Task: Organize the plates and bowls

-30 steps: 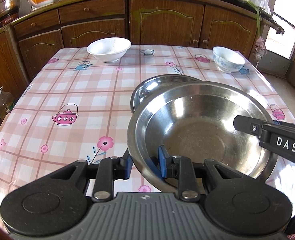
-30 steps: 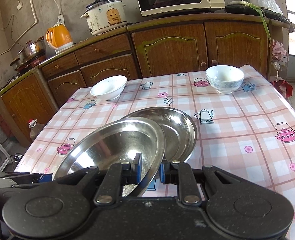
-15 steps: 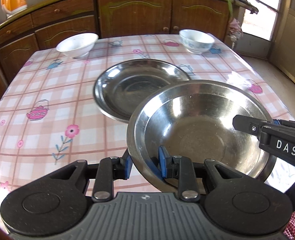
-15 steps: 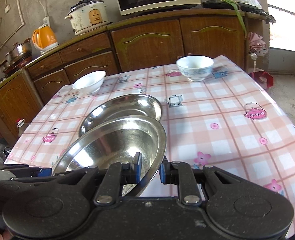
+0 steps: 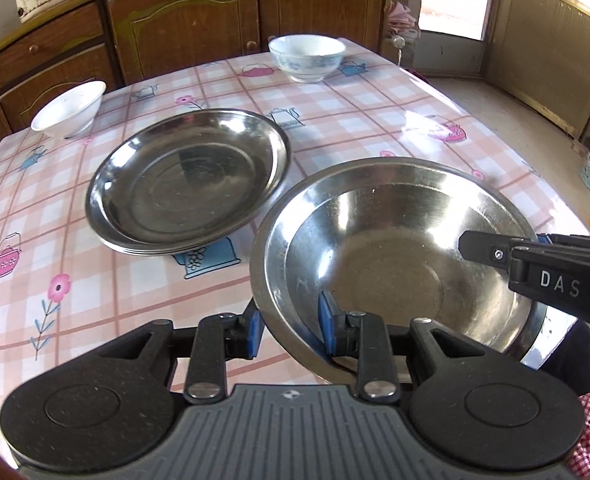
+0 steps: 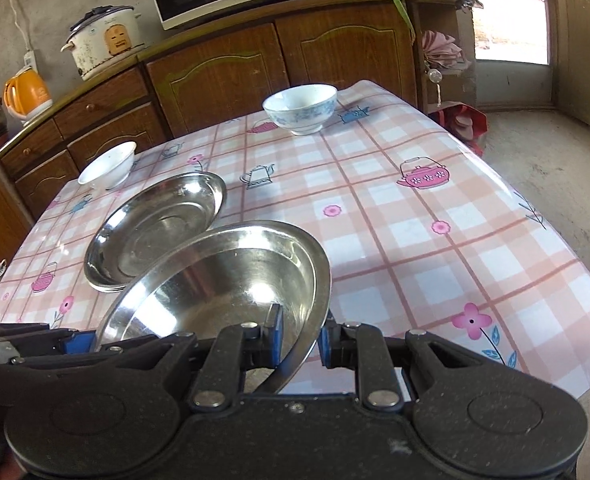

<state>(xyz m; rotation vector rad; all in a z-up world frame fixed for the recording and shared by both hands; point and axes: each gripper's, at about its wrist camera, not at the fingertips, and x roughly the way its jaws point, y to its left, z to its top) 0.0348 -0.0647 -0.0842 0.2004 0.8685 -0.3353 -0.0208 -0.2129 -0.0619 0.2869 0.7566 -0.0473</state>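
I hold a deep steel dish point(image 5: 395, 260) by its rim from two sides. My left gripper point(image 5: 291, 328) is shut on the near rim, one blue pad inside and one outside. My right gripper point(image 6: 299, 340) is shut on the right rim of the same dish point(image 6: 223, 272), and its fingers point(image 5: 535, 256) reach in from the right in the left wrist view. The dish sits low, to the right of a stack of steel plates point(image 5: 187, 184) point(image 6: 155, 232) on the table; whether it touches the cloth I cannot tell.
A plain white bowl point(image 5: 69, 110) stands at the far left and a blue-patterned bowl point(image 5: 307, 56) at the far side of the pink checked tablecloth point(image 6: 415, 240). Wooden cabinets point(image 6: 215, 76) line the wall behind. The table's right edge drops to bare floor point(image 6: 555, 152).
Both grippers have carried the steel dish to the right and a little lower. It covered part of the plate stack before and now sits clear beside it.
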